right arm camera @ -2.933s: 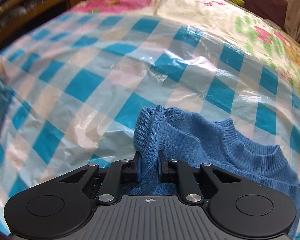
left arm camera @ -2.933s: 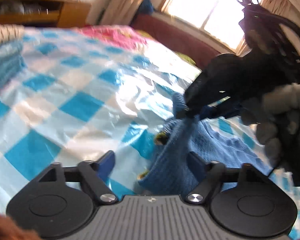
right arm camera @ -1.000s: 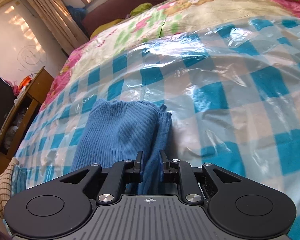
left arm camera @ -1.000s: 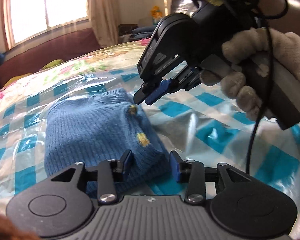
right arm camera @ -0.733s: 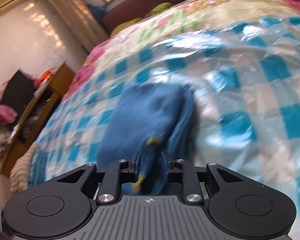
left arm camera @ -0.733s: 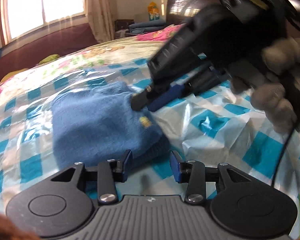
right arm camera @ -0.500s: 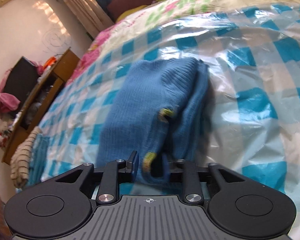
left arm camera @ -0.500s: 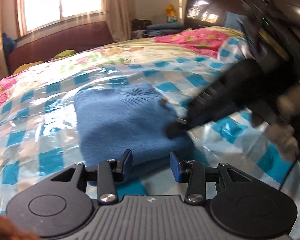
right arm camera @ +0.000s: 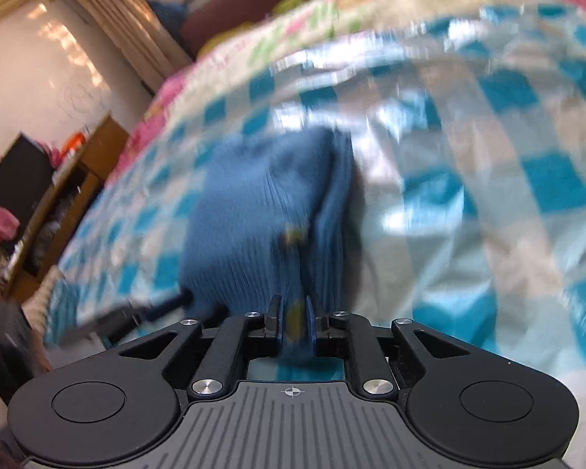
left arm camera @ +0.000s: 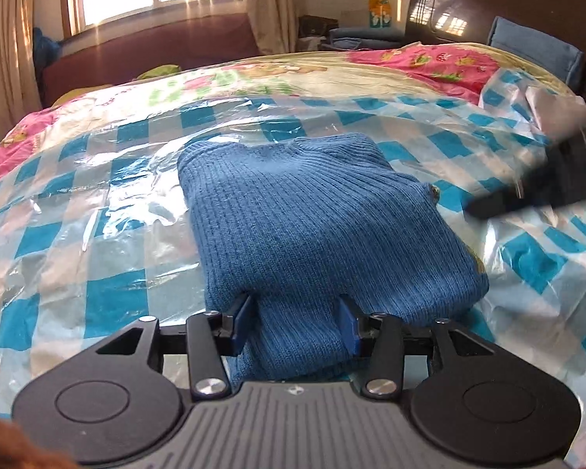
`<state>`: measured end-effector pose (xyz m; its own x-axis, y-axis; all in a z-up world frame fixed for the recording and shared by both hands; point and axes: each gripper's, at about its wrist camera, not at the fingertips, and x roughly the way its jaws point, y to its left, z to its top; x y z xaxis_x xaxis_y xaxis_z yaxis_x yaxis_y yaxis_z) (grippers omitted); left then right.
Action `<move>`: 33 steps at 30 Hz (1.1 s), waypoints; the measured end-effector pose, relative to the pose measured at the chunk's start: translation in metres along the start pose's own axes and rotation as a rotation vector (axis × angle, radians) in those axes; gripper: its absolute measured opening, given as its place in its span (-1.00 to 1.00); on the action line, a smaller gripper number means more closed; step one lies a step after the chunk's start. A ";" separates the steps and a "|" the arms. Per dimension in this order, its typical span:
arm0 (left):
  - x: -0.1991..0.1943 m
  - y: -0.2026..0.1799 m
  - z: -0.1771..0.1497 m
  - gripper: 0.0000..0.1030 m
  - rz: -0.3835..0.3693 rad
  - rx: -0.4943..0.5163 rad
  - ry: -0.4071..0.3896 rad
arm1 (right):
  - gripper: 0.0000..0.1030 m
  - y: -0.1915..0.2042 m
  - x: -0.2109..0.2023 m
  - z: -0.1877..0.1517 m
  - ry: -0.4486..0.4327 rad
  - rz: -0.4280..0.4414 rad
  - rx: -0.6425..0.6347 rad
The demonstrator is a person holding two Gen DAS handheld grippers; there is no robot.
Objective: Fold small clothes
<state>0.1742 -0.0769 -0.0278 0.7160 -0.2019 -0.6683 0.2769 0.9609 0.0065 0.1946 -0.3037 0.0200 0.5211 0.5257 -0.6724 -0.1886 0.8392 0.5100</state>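
A folded blue knitted sweater (left arm camera: 316, 219) lies on the blue-and-white checked plastic sheet (left arm camera: 97, 211) on the bed. My left gripper (left arm camera: 295, 326) has its blue pads wide apart, with the sweater's near edge bunched between them. My right gripper (right arm camera: 293, 322) is nearly closed on a fold of the sweater (right arm camera: 261, 211) with a yellow spot; that view is blurred. The right gripper's dark body (left arm camera: 543, 187) shows blurred at the right of the left wrist view, beside the sweater.
A flowered pink bedspread (left arm camera: 418, 58) lies beyond the sheet, with a dark headboard (left arm camera: 488, 4) and a blue pillow (left arm camera: 535, 51) at the right. A window and curtains are at the back. A wooden shelf (right arm camera: 58, 203) stands left of the bed.
The left gripper has moved forward so the sweater's near edge now sits between its pads. The right gripper has moved to the right side of the sweater, still pinching a fold.
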 end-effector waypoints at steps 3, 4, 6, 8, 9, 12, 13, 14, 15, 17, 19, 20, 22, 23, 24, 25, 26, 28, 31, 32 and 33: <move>0.000 0.002 -0.001 -0.03 -0.006 -0.019 0.000 | -0.53 0.002 0.005 0.022 -0.049 -0.003 0.029; 0.000 0.002 0.000 -0.03 -0.007 -0.025 0.000 | -0.49 0.002 0.013 0.029 -0.054 -0.021 0.041; 0.000 0.002 0.000 -0.03 -0.006 -0.029 0.001 | -0.48 0.001 0.033 0.041 -0.047 -0.051 0.064; 0.000 0.001 0.000 -0.02 -0.007 -0.029 0.002 | -0.36 0.001 0.053 0.051 -0.038 -0.075 0.086; 0.001 0.001 0.000 -0.02 -0.008 -0.028 0.002 | -0.31 0.000 0.062 0.054 -0.034 -0.081 0.096; 0.000 0.003 0.000 -0.02 -0.013 -0.029 0.002 | -0.32 -0.003 0.078 0.058 -0.018 -0.082 0.124; -0.001 0.004 0.001 -0.02 -0.016 -0.033 0.001 | -0.57 -0.002 0.078 0.058 -0.026 -0.079 0.124; -0.004 0.005 0.002 -0.02 -0.022 -0.041 -0.004 | -0.73 -0.002 0.076 0.057 -0.035 -0.072 0.119; -0.008 0.008 0.004 -0.02 -0.032 -0.055 -0.016 | -0.75 -0.003 0.072 0.056 -0.048 -0.063 0.116; -0.017 0.013 0.008 -0.02 -0.045 -0.083 -0.058 | -0.80 -0.004 0.058 0.053 -0.086 -0.043 0.109; -0.021 0.018 0.015 -0.02 -0.038 -0.110 -0.090 | -0.80 -0.010 0.046 0.047 -0.120 -0.026 0.122; -0.019 0.021 0.018 -0.01 -0.039 -0.130 -0.091 | -0.80 -0.015 0.045 0.044 -0.128 -0.025 0.142; -0.007 0.026 0.023 0.00 -0.019 -0.160 -0.055 | -0.80 -0.024 0.056 0.040 -0.101 -0.061 0.158; 0.000 0.027 0.023 0.01 -0.009 -0.164 -0.035 | -0.79 -0.027 0.063 0.037 -0.082 -0.079 0.165; 0.006 0.029 0.022 0.05 -0.004 -0.171 -0.015 | -0.79 -0.027 0.067 0.035 -0.078 -0.088 0.166; 0.009 0.031 0.022 0.06 -0.004 -0.183 -0.002 | -0.79 -0.025 0.068 0.035 -0.085 -0.091 0.153; 0.008 0.032 0.021 0.06 -0.008 -0.191 -0.003 | -0.79 -0.022 0.066 0.036 -0.095 -0.093 0.139; 0.004 0.031 0.023 0.08 -0.011 -0.182 -0.022 | -0.80 -0.019 0.059 0.040 -0.117 -0.086 0.132; 0.006 0.029 0.024 0.14 0.000 -0.168 -0.023 | -0.80 -0.017 0.055 0.046 -0.149 -0.082 0.126; 0.010 0.028 0.024 0.15 0.002 -0.169 -0.010 | -0.80 -0.015 0.058 0.047 -0.153 -0.097 0.118; 0.014 0.027 0.024 0.19 0.004 -0.165 0.007 | -0.80 -0.014 0.063 0.049 -0.143 -0.117 0.109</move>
<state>0.2070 -0.0582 -0.0191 0.7123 -0.1971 -0.6736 0.1643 0.9799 -0.1130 0.2709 -0.2889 -0.0026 0.6485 0.3944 -0.6511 -0.0329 0.8691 0.4936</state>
